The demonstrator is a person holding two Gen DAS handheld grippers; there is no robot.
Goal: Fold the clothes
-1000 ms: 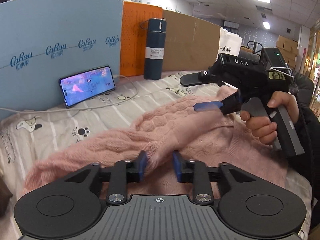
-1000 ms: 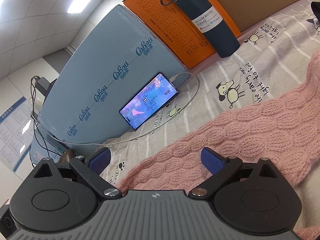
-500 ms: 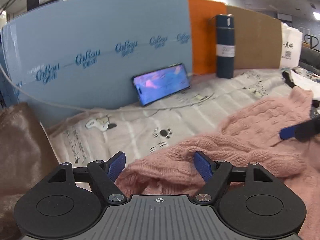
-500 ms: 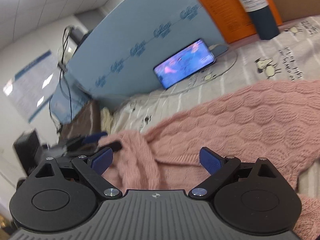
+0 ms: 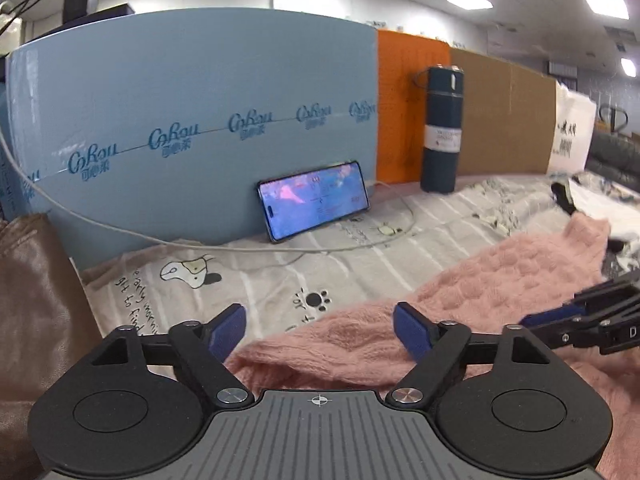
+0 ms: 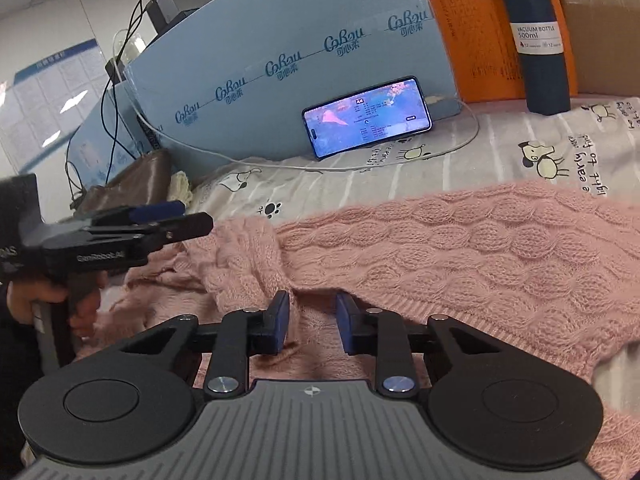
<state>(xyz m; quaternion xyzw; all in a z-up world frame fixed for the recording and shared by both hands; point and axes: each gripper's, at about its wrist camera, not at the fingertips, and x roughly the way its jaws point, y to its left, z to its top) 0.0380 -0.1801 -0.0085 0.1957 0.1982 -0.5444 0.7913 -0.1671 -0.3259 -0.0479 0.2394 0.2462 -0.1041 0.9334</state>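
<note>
A pink cable-knit sweater point(image 5: 500, 280) lies on the patterned bed sheet point(image 5: 360, 256); in the right wrist view it point(image 6: 460, 248) spreads across the middle. My left gripper point(image 5: 320, 330) is open and empty over the sweater's near left edge. It also shows at the left of the right wrist view point(image 6: 160, 220). My right gripper point(image 6: 311, 322) has its jaws partly closed around a fold of the sweater, with a gap still between the pads. Its fingers show at the right edge of the left wrist view point(image 5: 580, 316).
A lit phone point(image 5: 314, 200) leans on a blue foam board point(image 5: 192, 132) with a white cable point(image 5: 120, 228). A dark vacuum bottle point(image 5: 442, 128) stands before orange point(image 5: 412, 100) and cardboard panels point(image 5: 504, 116). Brown fabric point(image 5: 32, 300) lies at the left.
My left gripper let go of the sweater, opened and moved left to its edge. My right gripper came down onto the sweater and its jaws narrowed around a fold.
</note>
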